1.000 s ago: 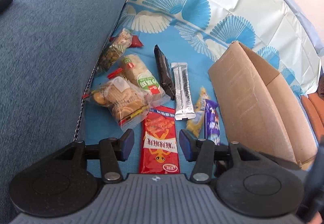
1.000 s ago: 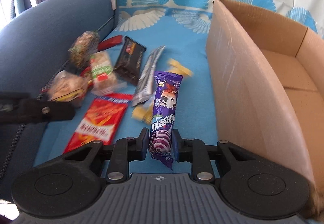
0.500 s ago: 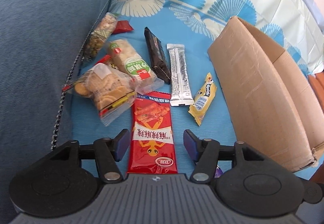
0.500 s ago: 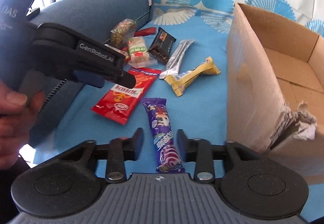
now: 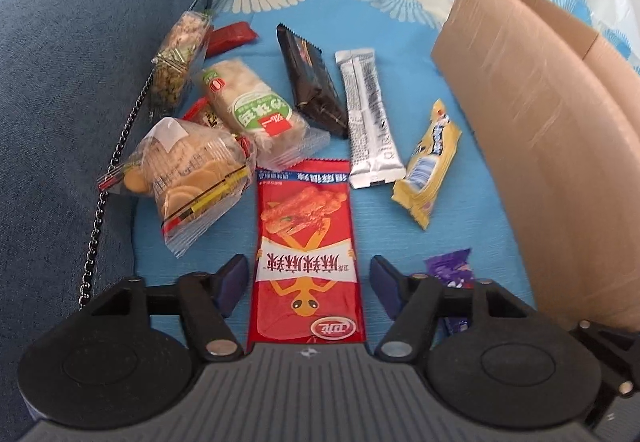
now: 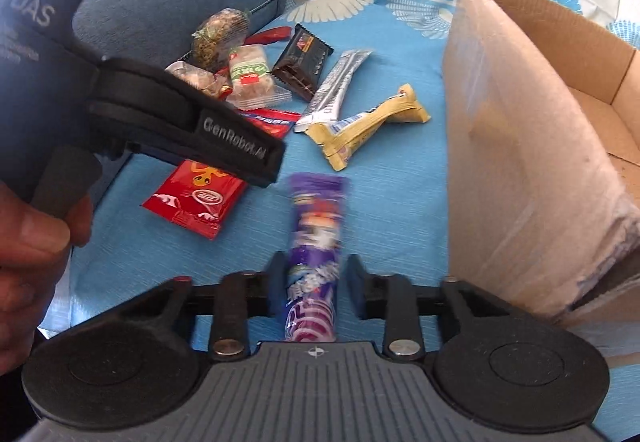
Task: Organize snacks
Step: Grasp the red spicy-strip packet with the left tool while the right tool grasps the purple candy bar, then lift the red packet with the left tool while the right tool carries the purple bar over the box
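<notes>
Setting: blue patterned cloth (image 5: 460, 222) over a seat, with a blue sofa arm (image 5: 60, 82) at 9 o'clock.
Left gripper (image 5: 308, 274): spread, jaws just been opening; they straddle the near end of the red packet (image 5: 308, 242) with a gap on each side, pads clear of it.
Red packet axis: lies flat, long axis 6 to 12 o'clock in the left view, print upside down, logo end nearest the camera.
Right gripper (image 6: 314, 278): jaws just been closing and now pinch the purple packet (image 6: 316, 226) near its lower end; blur makes the 3 o'clock pad's contact hard to read.
Purple packet axis: 6 to 12 o'clock, far end pointing away from the camera.
Right view only: a hand (image 6: 28, 242) at 8 o'clock holding the left gripper's body, which covers part of the red packet; also the inside of the box (image 6: 520, 142).
Left view only: only a purple corner shows at 4 o'clock; a chain (image 5: 116, 146) runs along the sofa arm.
Middle ground: biscuit bag (image 5: 192, 174) at 10 o'clock, yellow packet (image 5: 432, 158) at 2 o'clock, beside the box wall.
Further: green-label pack (image 5: 252, 110), dark bar (image 5: 312, 82), silver sachet (image 5: 370, 114), side by side.
Farthest: nut bag (image 5: 180, 54) against the sofa arm, partly covering a small red wrapper.
Cut off: box's right side runs out of both views.
</notes>
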Demonstrator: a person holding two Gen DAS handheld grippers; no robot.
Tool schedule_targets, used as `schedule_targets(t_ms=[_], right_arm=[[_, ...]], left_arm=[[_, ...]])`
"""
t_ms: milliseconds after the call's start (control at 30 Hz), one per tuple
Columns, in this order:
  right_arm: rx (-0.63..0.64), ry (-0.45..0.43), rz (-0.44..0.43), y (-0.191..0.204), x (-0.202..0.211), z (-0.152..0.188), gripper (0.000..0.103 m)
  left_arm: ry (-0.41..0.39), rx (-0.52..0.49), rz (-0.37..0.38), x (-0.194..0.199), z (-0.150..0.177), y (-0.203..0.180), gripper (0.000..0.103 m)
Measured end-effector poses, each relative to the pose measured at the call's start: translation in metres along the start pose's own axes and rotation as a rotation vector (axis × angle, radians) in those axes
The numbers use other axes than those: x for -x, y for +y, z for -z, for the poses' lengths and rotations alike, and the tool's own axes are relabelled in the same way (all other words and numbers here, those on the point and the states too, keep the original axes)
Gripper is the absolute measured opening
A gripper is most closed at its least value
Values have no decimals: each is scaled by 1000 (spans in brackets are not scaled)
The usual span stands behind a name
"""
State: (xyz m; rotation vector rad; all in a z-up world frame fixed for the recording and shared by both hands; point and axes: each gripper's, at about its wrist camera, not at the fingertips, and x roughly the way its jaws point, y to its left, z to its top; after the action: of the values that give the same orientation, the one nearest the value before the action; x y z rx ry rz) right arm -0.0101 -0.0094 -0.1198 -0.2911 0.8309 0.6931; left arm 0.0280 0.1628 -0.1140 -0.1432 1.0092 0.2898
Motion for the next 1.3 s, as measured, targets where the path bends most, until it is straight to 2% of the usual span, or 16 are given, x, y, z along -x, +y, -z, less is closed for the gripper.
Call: schedule_targets(t_ms=[100, 200, 367, 467, 567, 633, 800, 1033, 1100, 1133, 1200, 1300], right_arm=[[-24, 3, 1, -5, 2, 0, 21], [-43, 8, 4, -7, 5, 2, 20], [-51, 12, 8, -8, 12, 5, 20], [-60, 23, 2, -10, 13, 5, 21], [-62, 24, 1, -10, 12, 4, 22], [-64, 22, 4, -10, 10, 3, 22], [-74, 21, 4, -11, 8, 2, 25], [-51, 14, 15, -7, 6, 3, 28], [-41, 12, 18, -6, 6, 4, 27], [-37, 10, 23, -6, 7, 5, 22], [-42, 6, 19, -6, 9, 5, 20], [-45, -16, 16, -7, 15, 5, 18]], left_arm=[[-10, -31, -9, 2, 2, -4, 54], [-19, -25, 4, 9, 4, -1, 52], [-36, 9, 43, 24, 8, 9, 51], [8, -23, 81, 26, 13, 7, 51], [36, -109, 29, 22, 19, -5, 53], [32, -132, 13, 20, 21, -9, 54], [28, -126, 0, 18, 21, -11, 58], [28, -130, 10, 14, 19, -11, 57], [24, -136, 16, 15, 19, -11, 52], [21, -137, 16, 15, 19, -12, 52], [10, -133, 22, 17, 19, -12, 50], [-44, -111, 55, 27, 18, -9, 50]])
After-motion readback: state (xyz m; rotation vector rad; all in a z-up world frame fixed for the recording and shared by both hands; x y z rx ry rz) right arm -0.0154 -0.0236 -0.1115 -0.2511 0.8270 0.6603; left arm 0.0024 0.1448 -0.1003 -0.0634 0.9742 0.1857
